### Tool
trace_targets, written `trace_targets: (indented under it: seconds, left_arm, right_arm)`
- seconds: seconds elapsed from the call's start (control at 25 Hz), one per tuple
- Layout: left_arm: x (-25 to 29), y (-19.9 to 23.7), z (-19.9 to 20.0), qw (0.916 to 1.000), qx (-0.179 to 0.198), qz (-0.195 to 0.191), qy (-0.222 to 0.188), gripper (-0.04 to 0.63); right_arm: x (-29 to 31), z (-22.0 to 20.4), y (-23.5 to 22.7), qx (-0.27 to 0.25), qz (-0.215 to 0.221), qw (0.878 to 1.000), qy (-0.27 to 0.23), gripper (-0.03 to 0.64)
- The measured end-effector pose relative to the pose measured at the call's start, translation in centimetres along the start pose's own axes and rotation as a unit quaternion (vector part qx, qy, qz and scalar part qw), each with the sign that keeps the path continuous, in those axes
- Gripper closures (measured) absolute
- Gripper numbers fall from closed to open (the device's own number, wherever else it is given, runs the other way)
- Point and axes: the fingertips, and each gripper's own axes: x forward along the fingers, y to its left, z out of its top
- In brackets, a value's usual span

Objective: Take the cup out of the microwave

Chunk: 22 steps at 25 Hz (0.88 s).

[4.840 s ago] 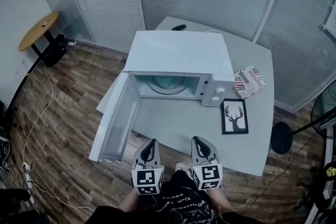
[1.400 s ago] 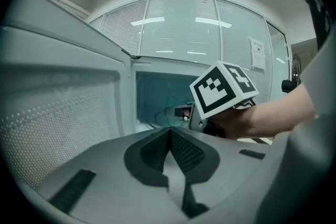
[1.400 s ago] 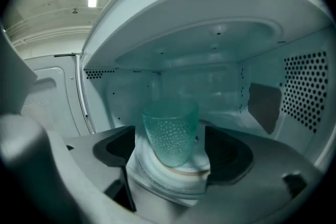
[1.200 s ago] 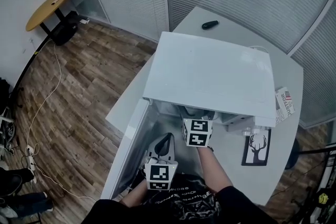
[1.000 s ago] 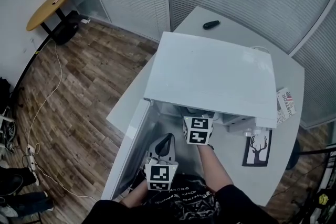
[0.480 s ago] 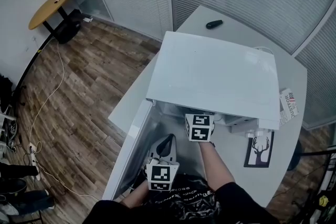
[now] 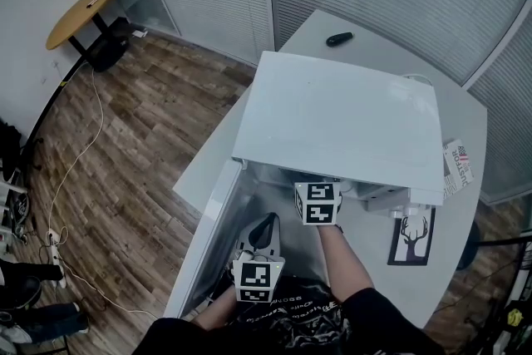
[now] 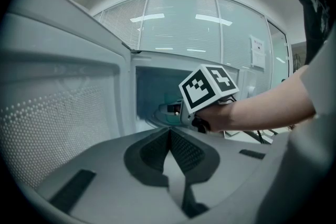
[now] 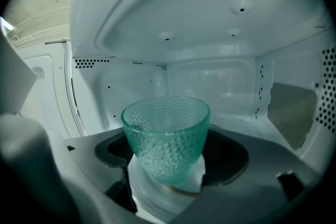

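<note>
A green dimpled glass cup [image 9: 166, 139] stands upright inside the white microwave [image 7: 341, 125]. My right gripper [image 9: 168, 168] reaches into the cavity with its dark pads [image 9: 111, 150] on either side of the cup's lower part, shut on it. In the head view only its marker cube [image 7: 317, 203] and the forearm show below the microwave's front edge; the cup is hidden there. The microwave door [image 7: 208, 237] hangs open to the left. My left gripper [image 7: 264, 227] is shut and empty, held low beside the door, its jaws meeting in a point [image 8: 169, 131].
The microwave sits on a grey table [image 7: 366, 278]. A framed deer picture [image 7: 407, 237] and a printed packet [image 7: 457, 165] lie to its right, a small black object [image 7: 337, 38] behind it. A round wooden side table [image 7: 81, 12] and cables are on the floor at left.
Since the earliest frame I have stepped close and my right gripper has gone into the microwave. Over the last second it has barely shifted; the left gripper stays put.
</note>
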Motion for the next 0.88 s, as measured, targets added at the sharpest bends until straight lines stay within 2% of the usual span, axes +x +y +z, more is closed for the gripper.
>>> trace_targets:
  seconds: [0.88]
  left_arm:
    - [-1.6, -0.6, 0.1, 0.9998, -0.003, 0.011, -0.017, 0.589]
  right_arm:
    - [-4.8, -0.3, 1.2, -0.022, 0.03, 0.999, -0.005, 0.237]
